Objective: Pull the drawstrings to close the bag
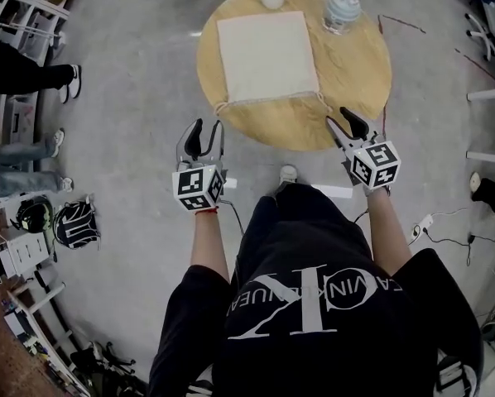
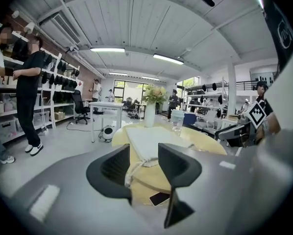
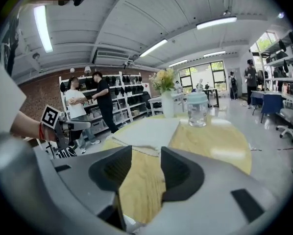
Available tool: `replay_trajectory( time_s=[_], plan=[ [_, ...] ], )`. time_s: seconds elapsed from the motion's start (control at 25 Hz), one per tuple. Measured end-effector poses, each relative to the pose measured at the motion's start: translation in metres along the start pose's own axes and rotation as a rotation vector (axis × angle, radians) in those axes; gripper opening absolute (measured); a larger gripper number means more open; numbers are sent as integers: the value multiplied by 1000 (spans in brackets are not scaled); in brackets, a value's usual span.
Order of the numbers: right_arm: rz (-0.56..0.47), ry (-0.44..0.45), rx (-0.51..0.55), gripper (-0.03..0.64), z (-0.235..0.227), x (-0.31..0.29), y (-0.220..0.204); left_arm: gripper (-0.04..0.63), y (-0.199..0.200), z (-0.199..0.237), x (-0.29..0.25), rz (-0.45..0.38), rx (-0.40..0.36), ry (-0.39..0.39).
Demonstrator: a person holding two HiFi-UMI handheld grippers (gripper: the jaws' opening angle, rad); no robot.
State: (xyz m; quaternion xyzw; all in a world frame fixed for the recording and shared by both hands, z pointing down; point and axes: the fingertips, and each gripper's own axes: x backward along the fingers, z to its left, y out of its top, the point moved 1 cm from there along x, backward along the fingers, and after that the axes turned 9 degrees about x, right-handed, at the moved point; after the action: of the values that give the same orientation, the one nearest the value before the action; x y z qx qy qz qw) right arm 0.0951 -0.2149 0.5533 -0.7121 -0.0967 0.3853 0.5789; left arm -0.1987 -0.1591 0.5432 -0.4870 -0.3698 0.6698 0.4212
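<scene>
1. The left tongs [image 1: 208, 133] stand wide and empty, off the near-left edge of the worktop [image 1: 365, 79] and clear of the bag. The left drawstring [image 1: 221, 106] lies at the bag's near-left corner, right at the worktop rim. In the left gripper view it shows beyond the gap, not between the pads.
   Risk: the cord is thin and lies flat, so the pads may close on hem cloth or on nothing.

2. The bag [image 1: 266, 55] lies flat in the middle of the worktop. Its mouth faces the near edge and is not yet gathered, and nothing pins it down.
   Risk: an uneven pull could drag the whole bag sideways or off the near edge instead of cinching the mouth.

3. The right tongs [image 1: 345, 125] are also wide and empty. They sit at the near-right rim, near the right drawstring [image 1: 326, 99] but apart from it.
   Risk: a low approach could knock the lower tip against the worktop rim. A one-sided catch could let the cord slip out under tension.

4. The jar [image 1: 342, 11] stands just beyond the bag's far-right corner.
   Risk: a bag that skids rightward could brush it. I judge this unlikely if both cords are drawn evenly outward.
</scene>
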Motion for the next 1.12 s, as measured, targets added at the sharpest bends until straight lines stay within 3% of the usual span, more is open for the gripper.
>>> replay_trajectory(
  time_s=[0.36, 0.76, 0.96, 1.12],
  plan=[
    [135, 18, 58, 186, -11, -41, -20, 187, -33, 5, -28, 100, -15, 6],
    [284, -22, 76, 163, -27, -82, -37, 187, -37, 19, -65, 132, -75, -19],
    [371, -4, 140, 115, -23, -88, -46, 189, -41, 19, -73, 140, -94, -36],
    [396, 18, 127, 69, -19, -90, -46, 191, -47, 18, -78, 203, -169, -62]
  ],
)
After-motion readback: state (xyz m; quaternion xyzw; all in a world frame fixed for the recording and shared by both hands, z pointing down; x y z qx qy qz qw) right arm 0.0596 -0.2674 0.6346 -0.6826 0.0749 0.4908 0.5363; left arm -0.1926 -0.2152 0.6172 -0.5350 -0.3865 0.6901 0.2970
